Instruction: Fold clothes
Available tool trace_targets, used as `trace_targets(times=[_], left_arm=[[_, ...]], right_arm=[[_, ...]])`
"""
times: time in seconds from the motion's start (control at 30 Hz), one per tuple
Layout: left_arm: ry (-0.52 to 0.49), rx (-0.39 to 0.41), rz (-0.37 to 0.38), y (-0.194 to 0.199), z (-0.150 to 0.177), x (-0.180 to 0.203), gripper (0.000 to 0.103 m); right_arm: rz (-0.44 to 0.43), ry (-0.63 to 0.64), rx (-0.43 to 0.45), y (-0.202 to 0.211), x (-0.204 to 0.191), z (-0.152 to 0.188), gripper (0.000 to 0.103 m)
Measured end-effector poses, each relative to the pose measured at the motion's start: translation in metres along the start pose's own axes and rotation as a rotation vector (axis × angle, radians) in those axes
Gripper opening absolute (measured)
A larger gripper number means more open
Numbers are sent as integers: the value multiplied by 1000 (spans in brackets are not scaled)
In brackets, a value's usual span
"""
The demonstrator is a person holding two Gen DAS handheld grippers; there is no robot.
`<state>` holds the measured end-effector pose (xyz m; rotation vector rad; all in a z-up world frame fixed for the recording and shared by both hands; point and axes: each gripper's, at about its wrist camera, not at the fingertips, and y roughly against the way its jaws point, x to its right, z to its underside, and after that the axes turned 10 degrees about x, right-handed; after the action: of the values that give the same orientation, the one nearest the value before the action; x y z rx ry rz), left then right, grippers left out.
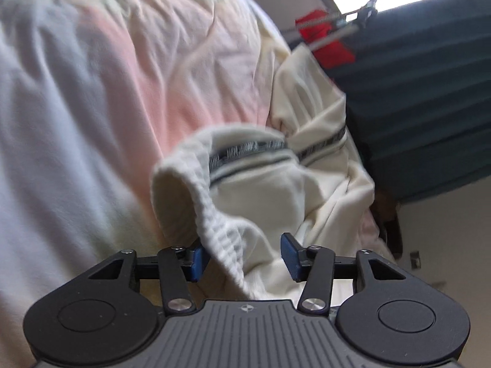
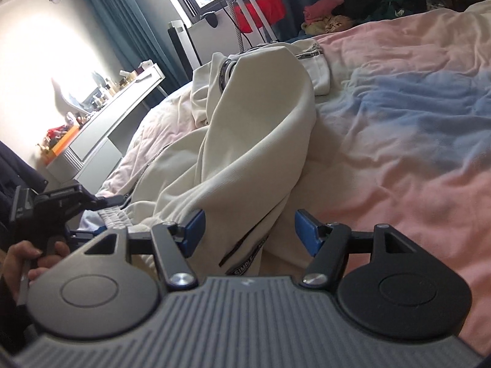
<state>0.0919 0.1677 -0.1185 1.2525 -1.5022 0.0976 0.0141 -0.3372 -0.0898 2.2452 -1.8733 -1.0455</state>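
With both my left gripper (image 1: 242,257) and right gripper (image 2: 248,233) spread, I should pinch the ribbed hem (image 1: 214,233) of the cream sweatshirt (image 2: 245,141) crumpled near the bed's (image 2: 399,141) edge squarely.

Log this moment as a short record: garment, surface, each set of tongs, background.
garment: cream sweatpants with striped side tape, crumpled, not yet folded
surface: pink and blue bedsheet
left tongs: open, ribbed cuff between the pads
right tongs: open, cloth between the pads, not pinched
background: teal curtain, white dresser, clothes pile
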Motion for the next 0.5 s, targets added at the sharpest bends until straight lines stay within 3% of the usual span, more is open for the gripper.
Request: trace_targets(times=[0.07, 0.1, 0.33, 0.5], left_arm=[[-10, 9, 11, -1, -1, 1, 25], [-21, 27, 17, 1, -2, 2, 10], [-105, 167, 66, 31, -13, 15, 9], [-168, 174, -83, 25, -19, 9, 12]], right_arm=[[8, -12, 4, -2, 0, 2, 68], [13, -18, 6, -3, 0, 3, 68], [-29, -84, -14, -16, 1, 10, 68], [9, 35, -123, -44, -17, 29, 67]])
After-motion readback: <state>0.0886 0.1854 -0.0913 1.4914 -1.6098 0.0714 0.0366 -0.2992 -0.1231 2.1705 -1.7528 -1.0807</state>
